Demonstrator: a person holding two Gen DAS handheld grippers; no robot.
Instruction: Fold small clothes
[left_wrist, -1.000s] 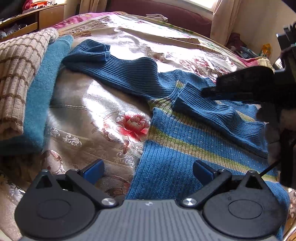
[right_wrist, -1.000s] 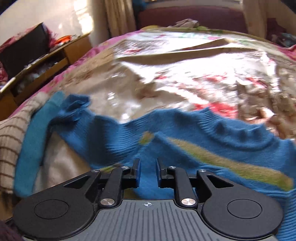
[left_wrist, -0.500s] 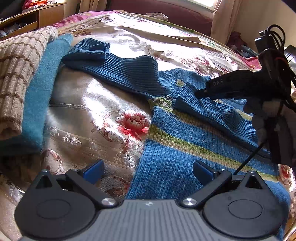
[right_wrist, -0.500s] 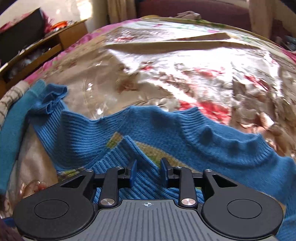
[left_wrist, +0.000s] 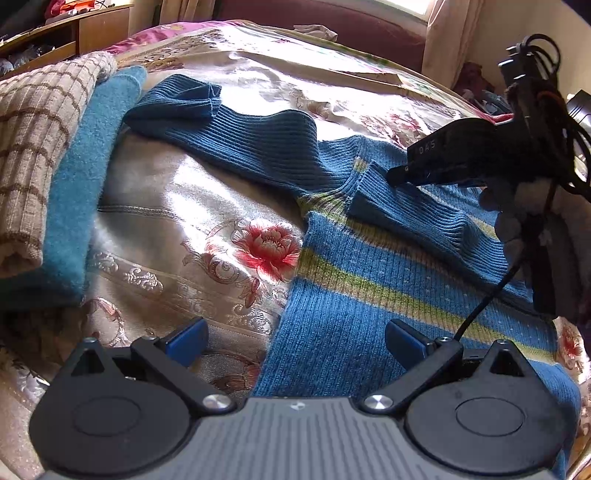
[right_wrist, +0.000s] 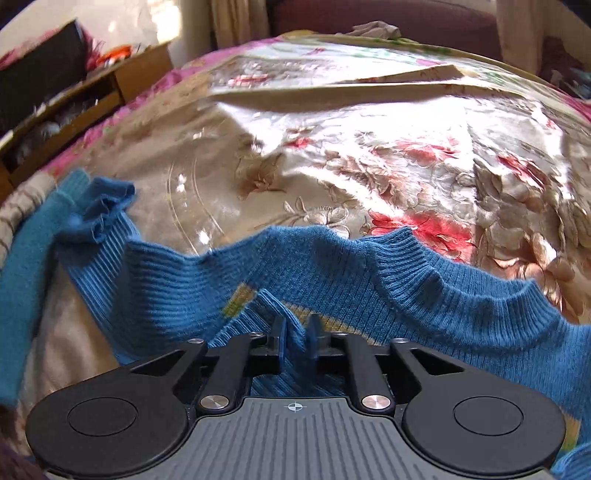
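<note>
A small blue sweater (left_wrist: 369, 295) with green stripes is spread on the flowered bed cover (left_wrist: 184, 221), near the front edge of the bed. One sleeve is folded across the chest, and its cuff (right_wrist: 291, 325) is caught between the jaws of the right gripper (right_wrist: 297, 338), which are closing on it. The other sleeve (left_wrist: 240, 129) is stretched out toward a pile of folded clothes (left_wrist: 55, 166) at the left edge. The left gripper (left_wrist: 295, 343) is held wide open above the sweater's hem, and nothing is held in it. If only a thin bit of cuff is pinched, it could slip out. If it is pulled too hard, the whole sweater could be dragged and the fold spoiled.
</note>
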